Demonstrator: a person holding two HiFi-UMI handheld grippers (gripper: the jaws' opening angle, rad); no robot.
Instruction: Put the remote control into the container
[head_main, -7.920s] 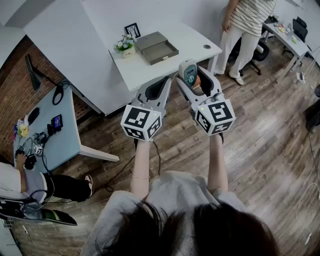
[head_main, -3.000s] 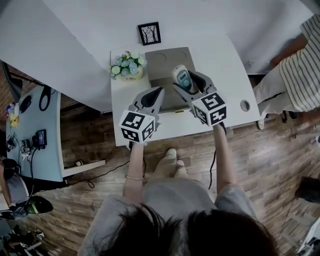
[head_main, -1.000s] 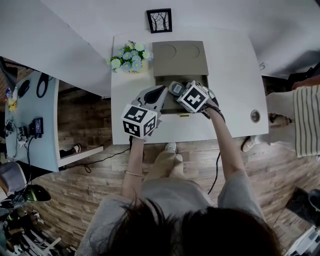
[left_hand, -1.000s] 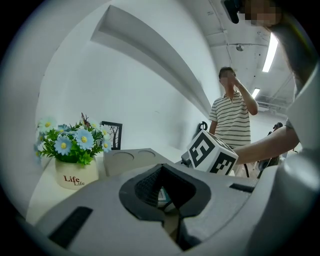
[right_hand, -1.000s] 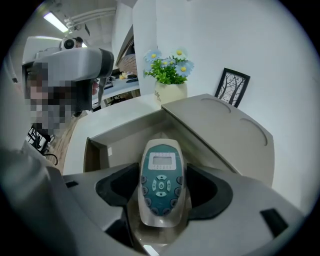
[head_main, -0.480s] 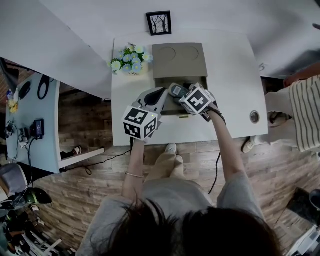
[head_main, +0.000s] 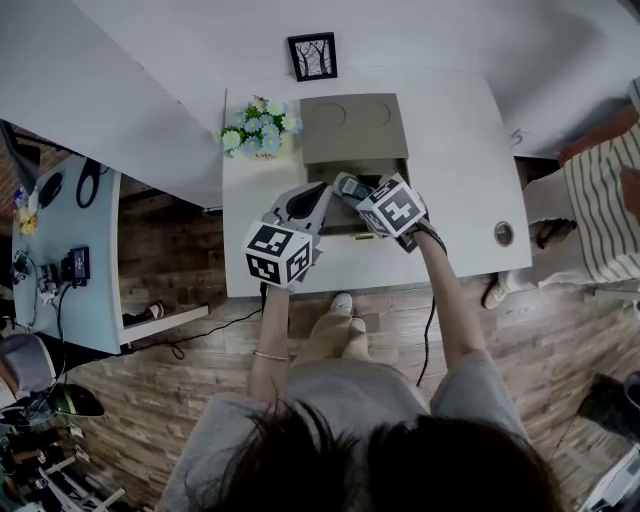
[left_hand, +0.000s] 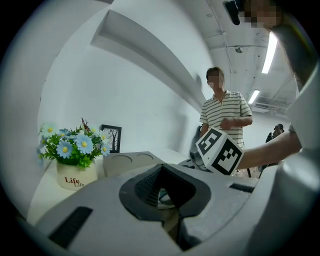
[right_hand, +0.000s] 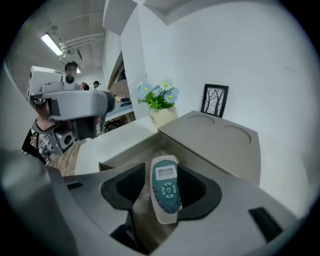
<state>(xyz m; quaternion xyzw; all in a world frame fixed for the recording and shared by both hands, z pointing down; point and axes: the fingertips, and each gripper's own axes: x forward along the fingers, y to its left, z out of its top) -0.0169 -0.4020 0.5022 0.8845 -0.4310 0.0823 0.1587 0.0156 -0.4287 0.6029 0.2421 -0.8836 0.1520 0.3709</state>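
Closing right gripper (right_hand: 163, 201) jaws, remote control (right_hand: 165, 187) between them, base hidden, over container (right_hand: 122, 154), left gripper (left_hand: 169, 210) closed, empty.

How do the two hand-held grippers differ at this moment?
The right hand-held gripper has the remote between its jaws, which stand apart and are closing. The left hand-held gripper has its jaws together with nothing between them. The right one reaches over the open container, while the left one hangs by its left edge. Both are grey and of the same build.
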